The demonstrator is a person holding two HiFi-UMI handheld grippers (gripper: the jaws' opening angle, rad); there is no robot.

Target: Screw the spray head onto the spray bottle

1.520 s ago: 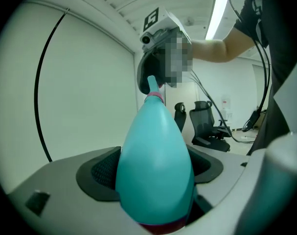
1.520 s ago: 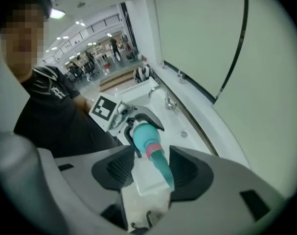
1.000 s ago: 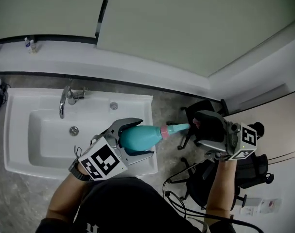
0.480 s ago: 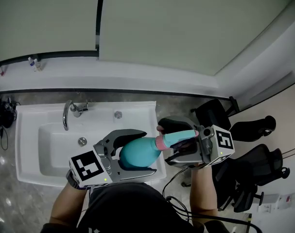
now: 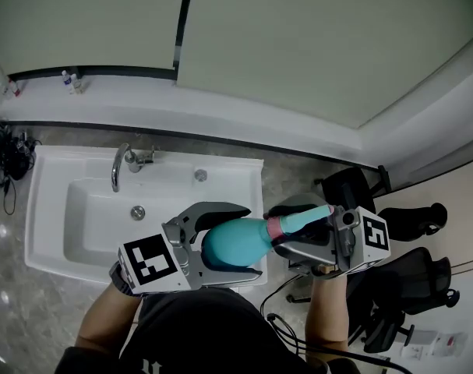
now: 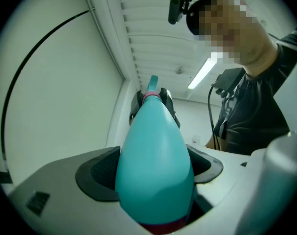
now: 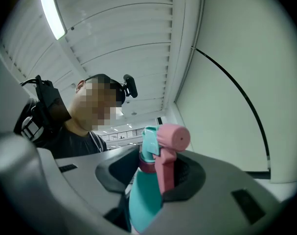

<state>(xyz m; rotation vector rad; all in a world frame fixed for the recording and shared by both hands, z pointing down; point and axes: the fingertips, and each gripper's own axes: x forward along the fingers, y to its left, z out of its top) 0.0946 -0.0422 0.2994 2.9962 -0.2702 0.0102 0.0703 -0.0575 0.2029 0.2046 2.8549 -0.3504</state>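
Spray bottle point(image 6: 155, 165): teal, pear-shaped, held lying level in the air, with its neck towards the right gripper. It hangs above the front right corner of the sink point(image 5: 45, 224) and rests on nothing.
Left gripper point(image 5: 252, 240): the jaws are clamped on the wide belly of the bottle, one pad on each flank. This is the holding side.
Spray head point(image 7: 160, 151): a teal body with a pink nozzle and trigger. It already sits on the neck of the bottle, in line with it.
Collar point(image 5: 275, 227): a pink ring where the head meets the bottle. No gap shows at the joint in the head view, but the threads themselves are hidden.
Right gripper point(image 5: 279, 228): the jaws have just been closing and now pinch the spray head between them. The trigger side lies against one pad, while contact on the other pad is less clear in the right gripper view.
Done so far: the bottle is secured and the head is mated to the neck, with the turning gripper back on the head.
Left to do: probably one or more tightening turns (how far the thread has run cannot be read here), then release.
Judged stage: late in the task, inside the tightening cycle rather than at first fitting.
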